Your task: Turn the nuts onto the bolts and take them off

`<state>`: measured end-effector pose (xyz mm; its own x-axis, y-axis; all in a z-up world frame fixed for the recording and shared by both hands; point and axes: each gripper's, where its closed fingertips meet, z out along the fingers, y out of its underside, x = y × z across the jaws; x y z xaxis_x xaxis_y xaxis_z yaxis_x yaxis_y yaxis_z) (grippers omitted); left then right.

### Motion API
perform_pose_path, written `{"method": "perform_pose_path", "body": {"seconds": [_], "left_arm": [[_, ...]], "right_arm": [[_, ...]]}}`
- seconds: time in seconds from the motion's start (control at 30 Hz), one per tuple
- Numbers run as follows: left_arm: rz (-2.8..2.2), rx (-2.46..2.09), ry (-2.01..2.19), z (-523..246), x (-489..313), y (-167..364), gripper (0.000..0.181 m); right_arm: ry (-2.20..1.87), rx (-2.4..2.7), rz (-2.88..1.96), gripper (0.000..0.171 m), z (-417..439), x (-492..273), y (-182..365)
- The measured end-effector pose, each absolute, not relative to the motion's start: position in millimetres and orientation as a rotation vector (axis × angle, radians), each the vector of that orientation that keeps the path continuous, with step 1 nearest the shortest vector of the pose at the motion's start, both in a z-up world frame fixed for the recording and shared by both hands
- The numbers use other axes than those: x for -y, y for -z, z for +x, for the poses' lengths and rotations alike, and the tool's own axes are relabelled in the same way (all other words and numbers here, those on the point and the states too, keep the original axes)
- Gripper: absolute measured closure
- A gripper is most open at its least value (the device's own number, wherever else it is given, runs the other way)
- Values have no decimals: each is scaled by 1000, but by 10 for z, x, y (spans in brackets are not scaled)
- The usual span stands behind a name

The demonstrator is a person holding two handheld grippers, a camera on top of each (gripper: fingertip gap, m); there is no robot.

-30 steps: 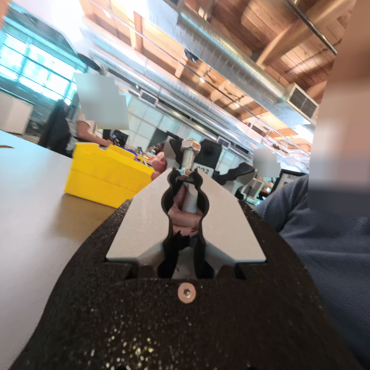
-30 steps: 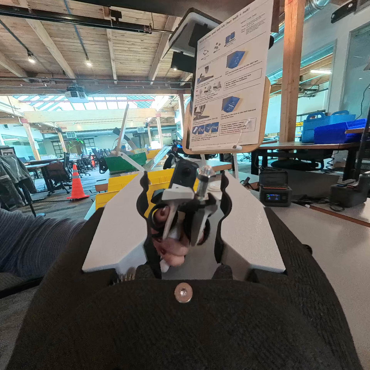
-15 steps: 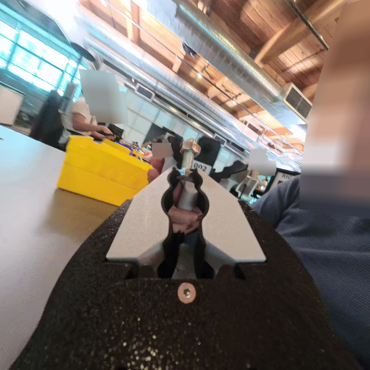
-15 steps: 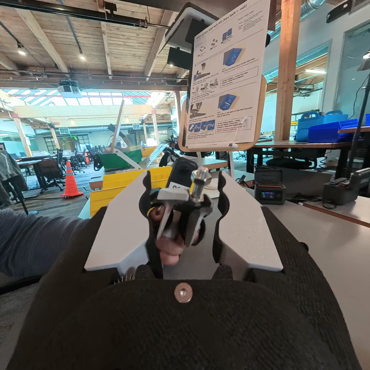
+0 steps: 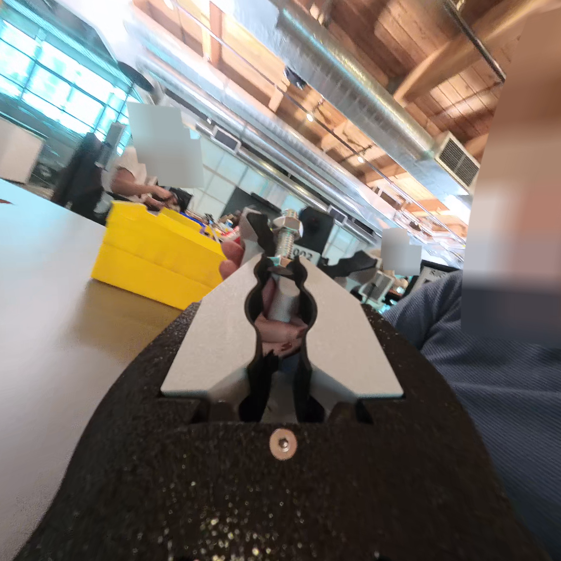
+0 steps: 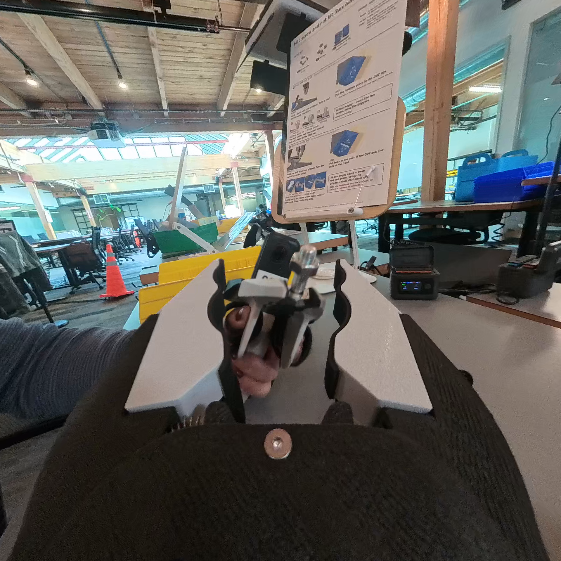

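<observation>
In the left wrist view my left gripper (image 5: 280,263) is shut on the head end of a silver bolt (image 5: 285,244). The bolt stands up past the fingertips with a hex nut (image 5: 287,224) near its top. My right gripper (image 6: 280,267) is open and holds nothing. In the right wrist view the left gripper (image 6: 273,293) with the bolt (image 6: 299,283) and nut (image 6: 306,260) sits between the right gripper's spread fingers, touching neither. One right finger (image 5: 247,232) shows just left of the nut.
Yellow bins (image 5: 158,252) stand on the grey table (image 5: 45,303) and show again in the right wrist view (image 6: 194,273). An instruction sheet on a stand (image 6: 340,115) and a small black device (image 6: 413,276) stand beyond. A blue sleeve (image 5: 485,394) is at the right. Less than 4 cm separates the two grippers' tips.
The left gripper with the bolt has tilted a little to the right and come slightly nearer the right gripper. The right gripper's jaws have stayed open.
</observation>
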<state>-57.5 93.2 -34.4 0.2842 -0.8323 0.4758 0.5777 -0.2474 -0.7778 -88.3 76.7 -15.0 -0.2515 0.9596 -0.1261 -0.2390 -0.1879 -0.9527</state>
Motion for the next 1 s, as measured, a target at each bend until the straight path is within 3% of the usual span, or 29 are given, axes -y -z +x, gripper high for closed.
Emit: {"method": "perform_pose_path", "body": {"seconds": [0.13,0.4,0.63,0.87,1.0], "left_arm": [[-1282,-331,1369,-382,-941,442,165],[-1192,-166,1263,-813,-1037,349,166],[-1301,-327,1461,-326,-929,473,166],[-1152,-122,1272,-909,-1036,288,166],[-1180,-195,1421,-718,-966,329,166]], "right_arm": [[-1647,1118,-982,101,-877,-691,145],[-1660,1099,-1021,103,-875,-773,154],[-1665,1098,-992,100,-871,-727,136],[-1695,1084,-1001,102,-854,-755,118],[-1665,1085,-1002,101,-869,-753,133]]}}
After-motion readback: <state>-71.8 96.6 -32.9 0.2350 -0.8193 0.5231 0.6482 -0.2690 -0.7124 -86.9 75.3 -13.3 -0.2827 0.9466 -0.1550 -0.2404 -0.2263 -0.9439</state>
